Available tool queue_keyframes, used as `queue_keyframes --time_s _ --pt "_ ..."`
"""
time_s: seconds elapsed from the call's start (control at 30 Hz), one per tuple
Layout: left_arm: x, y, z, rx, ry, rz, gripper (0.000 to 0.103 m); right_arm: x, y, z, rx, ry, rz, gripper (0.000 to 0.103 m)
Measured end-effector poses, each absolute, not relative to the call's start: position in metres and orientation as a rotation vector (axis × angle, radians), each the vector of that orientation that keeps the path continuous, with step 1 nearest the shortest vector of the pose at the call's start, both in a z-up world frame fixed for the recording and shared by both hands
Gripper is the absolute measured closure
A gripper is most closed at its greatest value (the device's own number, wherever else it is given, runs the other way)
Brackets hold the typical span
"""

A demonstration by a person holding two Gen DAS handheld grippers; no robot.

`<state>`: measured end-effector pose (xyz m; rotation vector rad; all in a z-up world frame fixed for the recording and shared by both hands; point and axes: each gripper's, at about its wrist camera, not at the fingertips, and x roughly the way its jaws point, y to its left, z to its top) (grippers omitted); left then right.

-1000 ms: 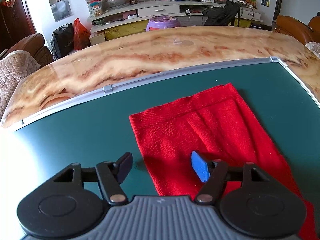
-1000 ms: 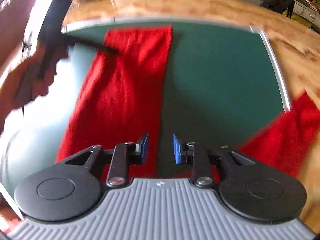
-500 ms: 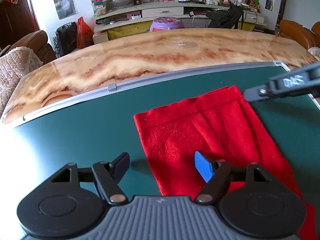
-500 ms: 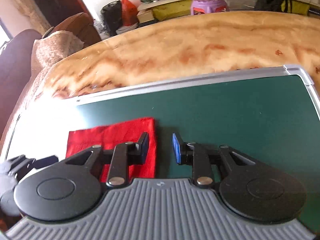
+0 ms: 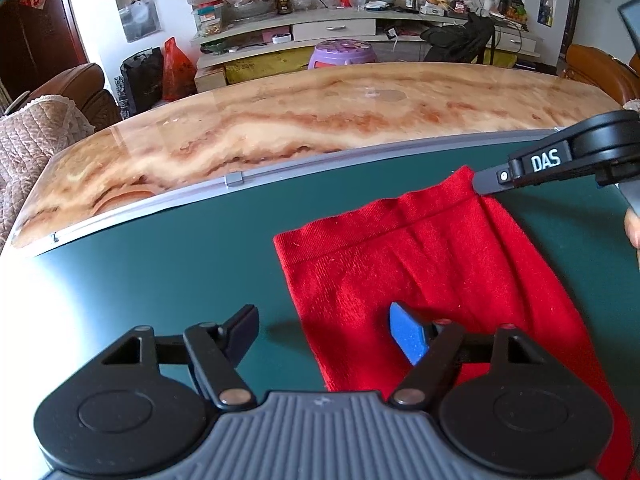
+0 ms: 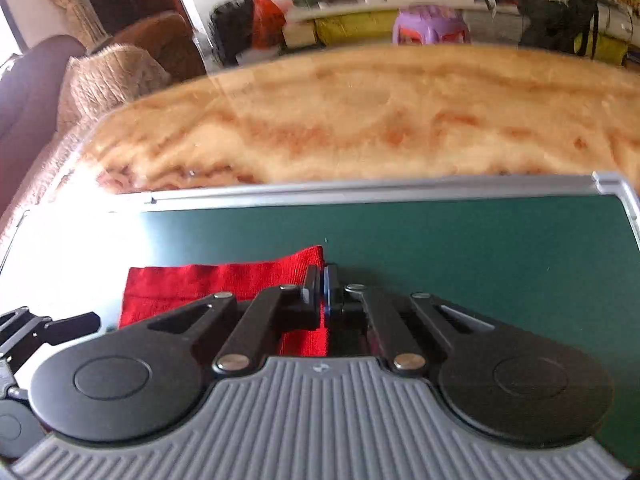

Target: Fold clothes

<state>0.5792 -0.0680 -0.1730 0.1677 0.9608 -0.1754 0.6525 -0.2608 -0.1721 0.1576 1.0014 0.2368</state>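
Observation:
A red knitted garment (image 5: 432, 264) lies flat on a dark green board (image 5: 160, 272), its ribbed hem at the far end. My left gripper (image 5: 324, 332) is open and hovers low over the garment's left edge, left finger over the board, blue-padded right finger (image 5: 408, 338) over the cloth. My right gripper (image 6: 321, 280) is shut on the garment's far right corner (image 6: 308, 260); the left wrist view shows it (image 5: 486, 180) coming in from the right at that corner.
The green board has a grey metal frame (image 5: 236, 178) and lies on a marble-patterned table (image 5: 320, 120). Beyond the table are a purple stool (image 5: 342, 52), shelves with clutter, and sofas at left (image 5: 36, 132).
My right gripper swung to the garment's far right corner and shut on it. My left gripper stayed open over the left edge, almost unmoved.

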Motion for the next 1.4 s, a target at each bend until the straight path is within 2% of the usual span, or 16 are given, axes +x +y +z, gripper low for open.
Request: queue_keyframes --time_s 0.07,0.13,0.17,0.37,0.4,0.6,0.77,0.87,0.9,0.93,1.07,1.3,1.37,1.4 --pt "0.580 -0.067 -0.173 0.167 0.961 -0.171 0.025 0.654 -0.261 -0.170 0.158 1.006 0.221 0.097" --pt "0.581 -0.066 -0.173 0.169 0.959 -0.166 0.025 0.654 -0.263 -0.167 0.159 1.001 0.211 0.078" --pt "0.582 -0.066 -0.173 0.171 0.958 -0.164 0.025 0.653 -0.265 -0.166 0.169 1.001 0.223 0.074" --pt "0.581 -0.063 -0.173 0.168 0.957 -0.162 0.025 0.652 -0.260 -0.175 0.169 1.032 0.279 0.075" --pt "0.581 -0.063 -0.173 0.172 0.955 -0.162 0.025 0.653 -0.257 -0.176 0.166 1.035 0.292 0.093" --pt "0.588 -0.061 -0.172 0.201 0.946 -0.129 0.025 0.658 -0.237 -0.175 0.128 0.986 0.275 0.095" --pt "0.597 -0.057 -0.171 0.234 0.943 -0.085 0.025 0.670 -0.226 -0.178 0.145 0.971 0.255 0.095" --pt "0.600 -0.055 -0.171 0.245 0.948 -0.071 0.025 0.668 -0.220 -0.175 0.092 0.970 0.241 0.083" --pt "0.599 -0.057 -0.170 0.253 0.948 -0.064 0.025 0.662 -0.222 -0.170 0.083 0.966 0.243 0.077" --pt "0.599 -0.058 -0.170 0.261 0.949 -0.058 0.025 0.654 -0.227 -0.163 0.089 0.957 0.254 0.073" --pt "0.585 -0.059 -0.164 0.287 0.951 -0.065 0.028 0.592 -0.264 -0.115 0.128 0.927 0.321 0.072" --pt "0.463 -0.055 -0.127 0.231 0.941 -0.238 0.029 0.374 -0.339 -0.004 0.023 0.769 0.327 0.071" --pt "0.426 -0.055 -0.120 0.216 0.945 -0.283 0.028 0.315 -0.351 0.020 -0.038 0.728 0.278 0.065" --pt "0.403 -0.055 -0.116 0.211 0.961 -0.299 0.027 0.291 -0.356 0.027 -0.048 0.722 0.266 0.057"
